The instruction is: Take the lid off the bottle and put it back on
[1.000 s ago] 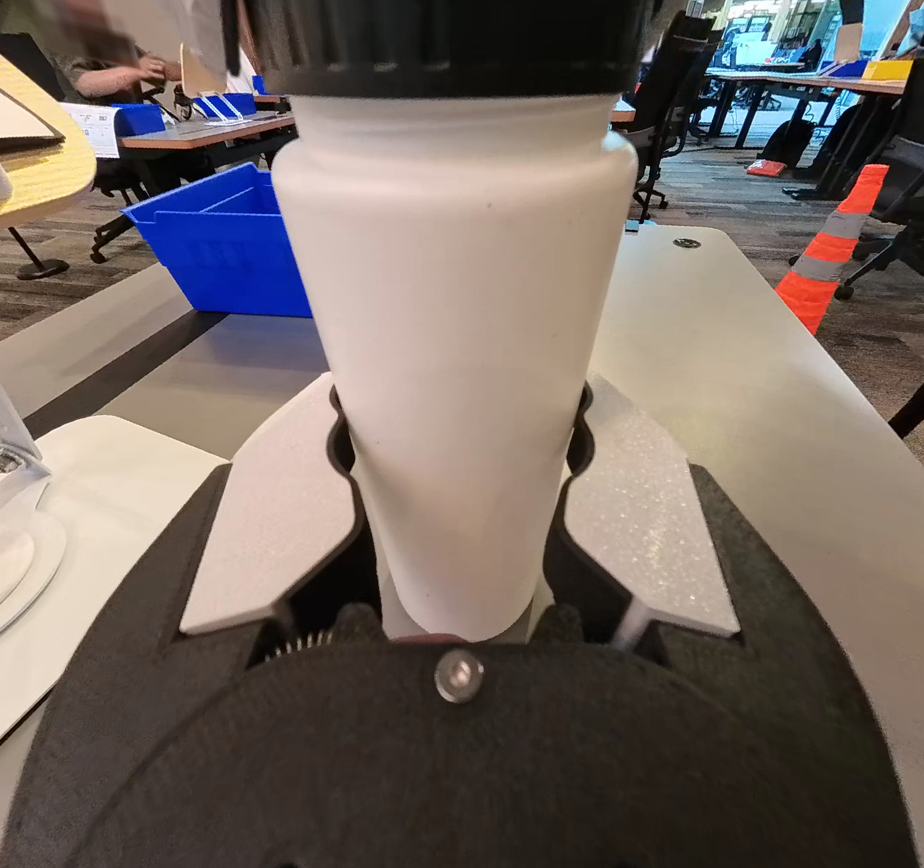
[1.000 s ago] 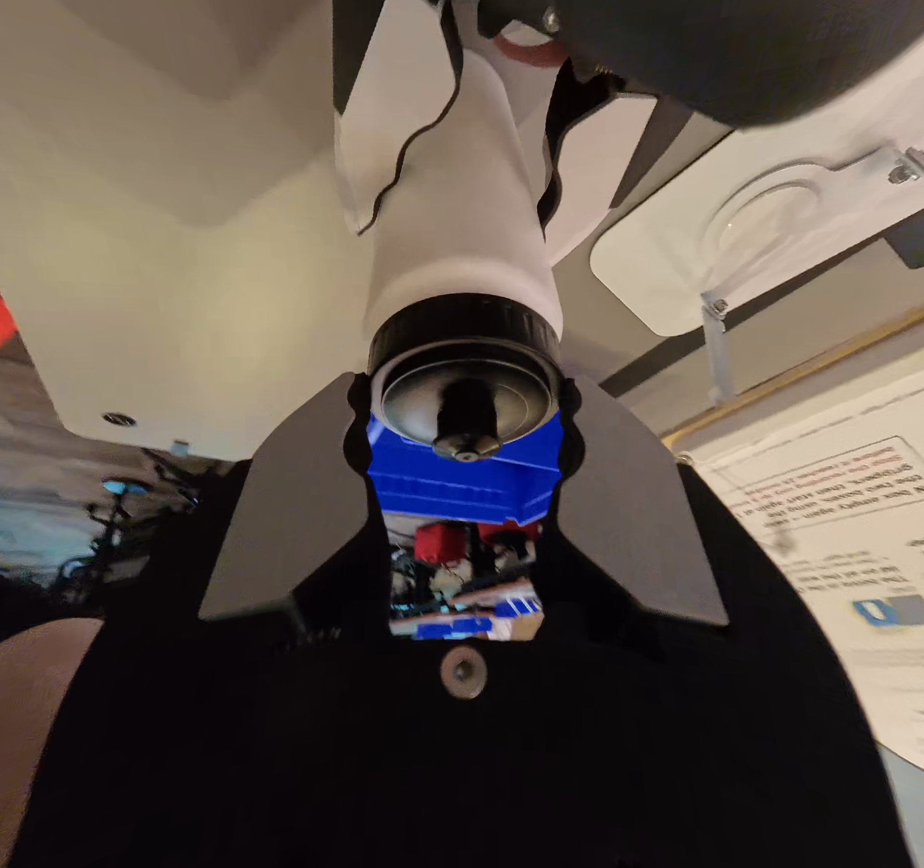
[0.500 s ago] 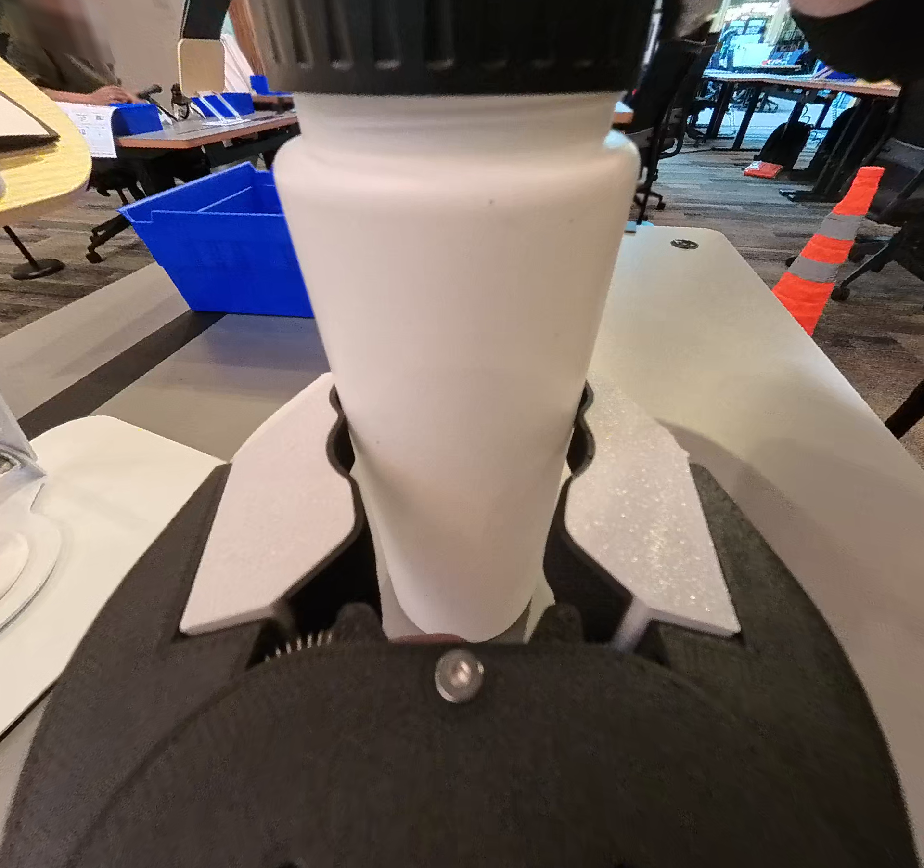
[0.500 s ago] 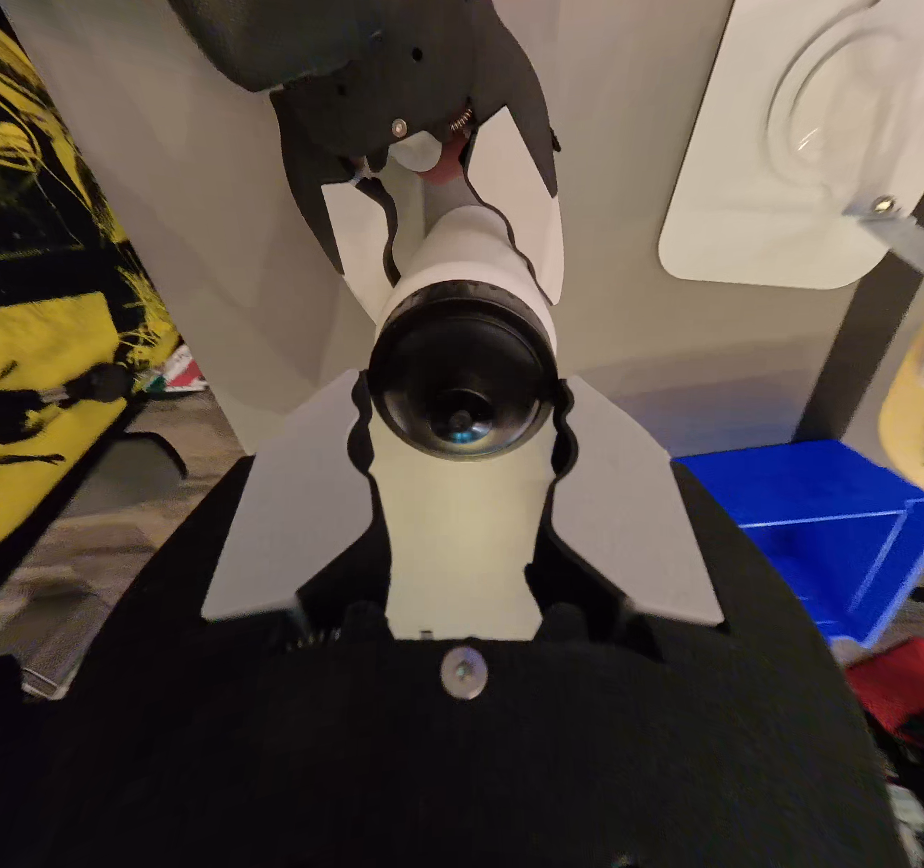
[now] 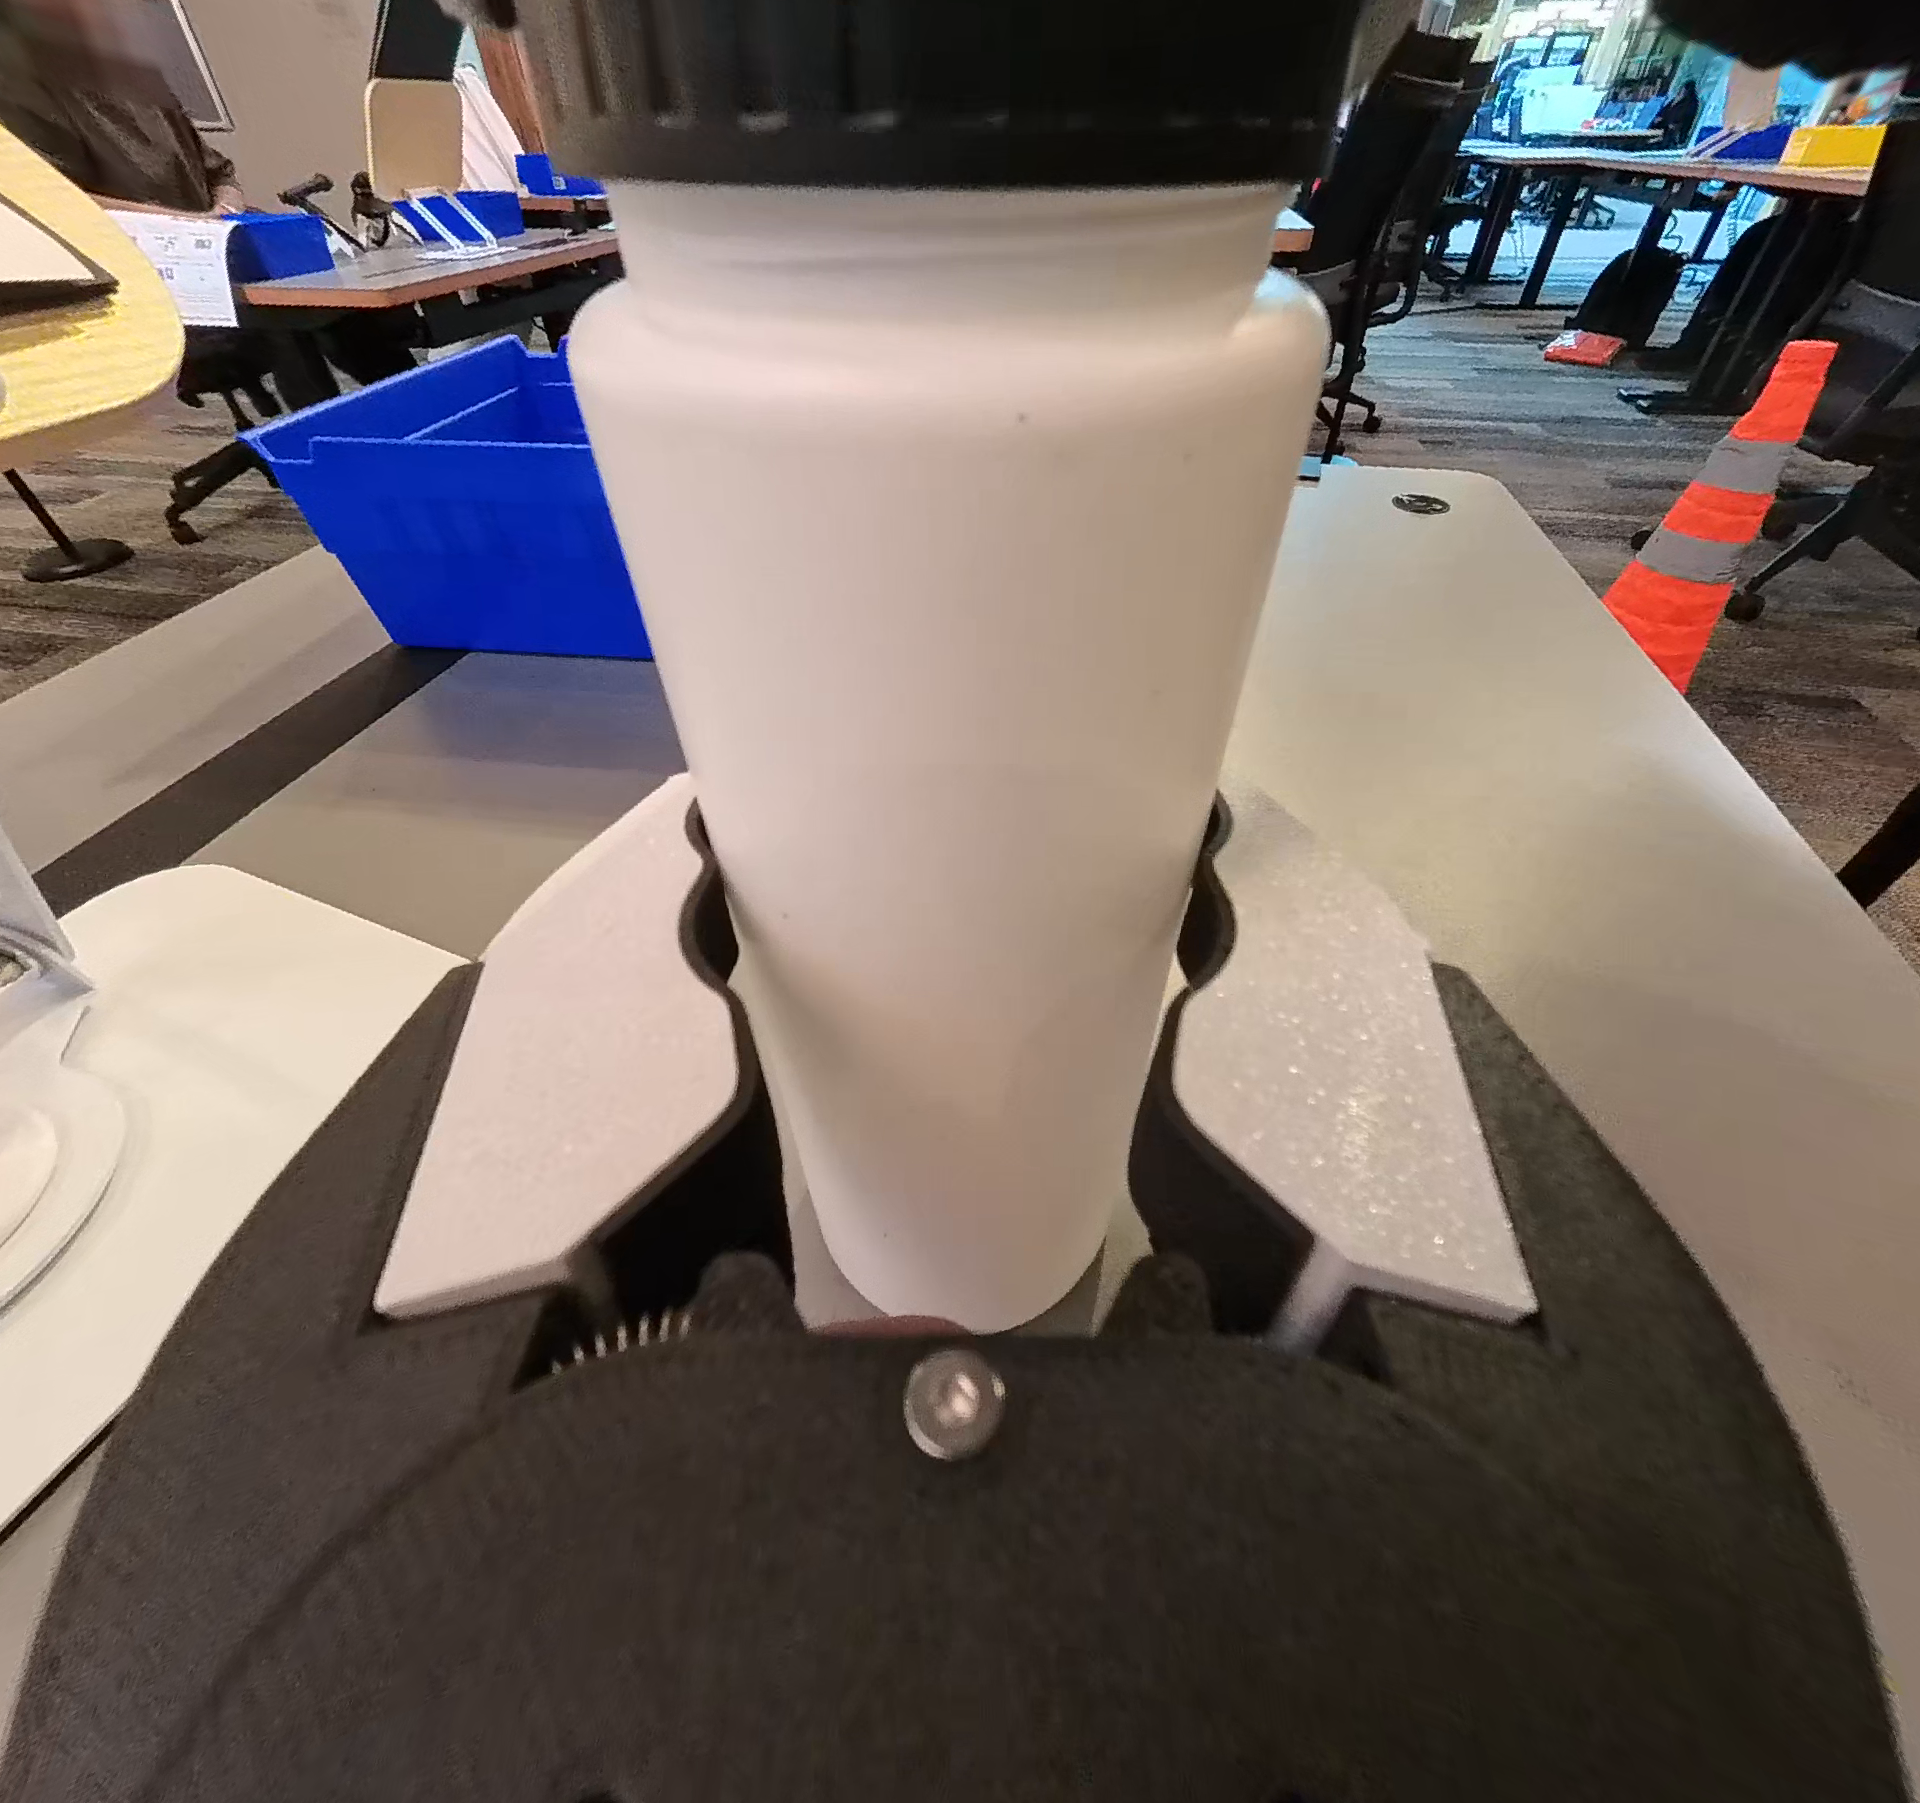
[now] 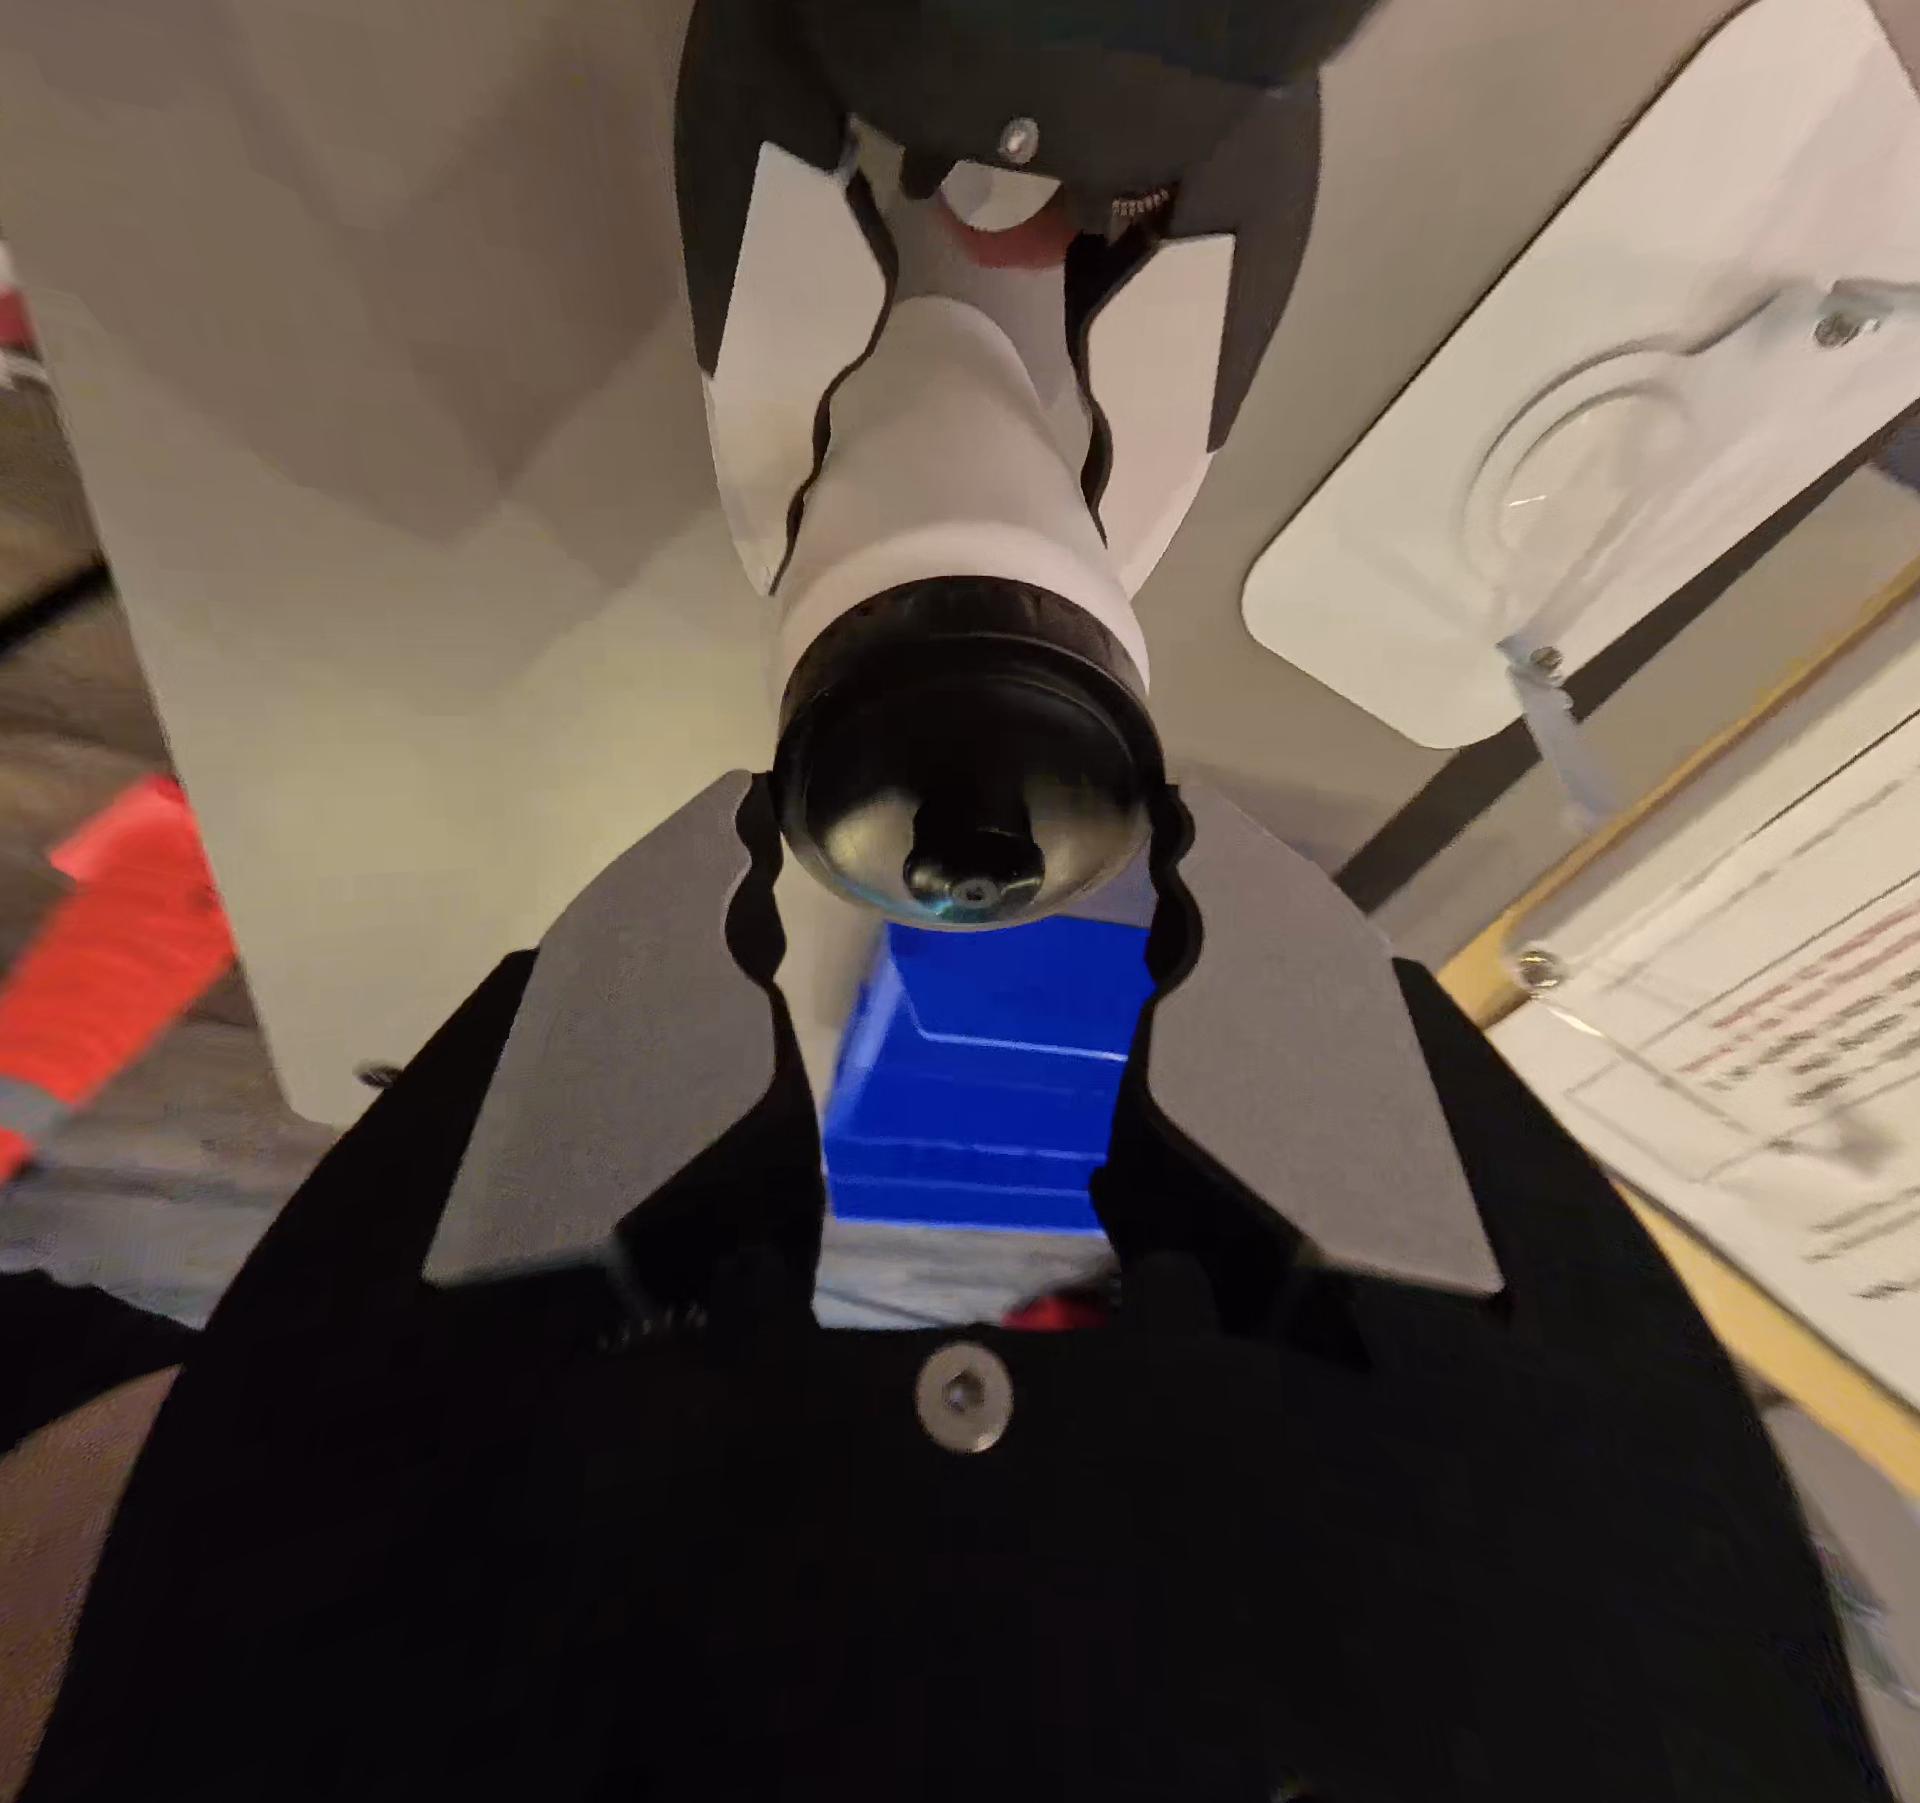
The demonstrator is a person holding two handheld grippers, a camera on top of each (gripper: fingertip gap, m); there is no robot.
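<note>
The left gripper (image 5: 956,880) pinches the white bottle (image 5: 951,631) low on its body, above the pale tabletop (image 5: 1455,797); a blue bin (image 5: 457,506) sits ahead-left, contents unseen; the right gripper (image 6: 961,870) clasps the ribbed black lid (image 6: 966,766) at its fingertips, lid seated on the neck.

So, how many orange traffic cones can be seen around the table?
1. The orange cone stands on the floor beyond the table's right edge, in the left wrist view. Others may be hidden behind the bottle.
</note>
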